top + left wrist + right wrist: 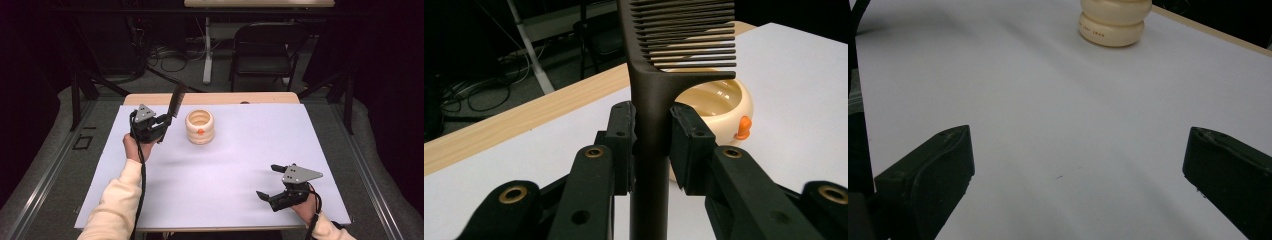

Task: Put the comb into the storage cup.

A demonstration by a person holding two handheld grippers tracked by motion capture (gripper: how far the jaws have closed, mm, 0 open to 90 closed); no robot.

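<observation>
The left gripper (159, 126) clamped a dark comb (650, 125) by its handle, teeth raised, just left of a cream ribbed pot (199, 127) at the table's far side. The right gripper (272, 181) sat wide open, empty, near right. Tilting could let the comb slip.

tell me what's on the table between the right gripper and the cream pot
Nothing: in the high view, bare white table runs from the open right gripper up to the cream pot. The right gripper view shows the same bare stretch.
</observation>
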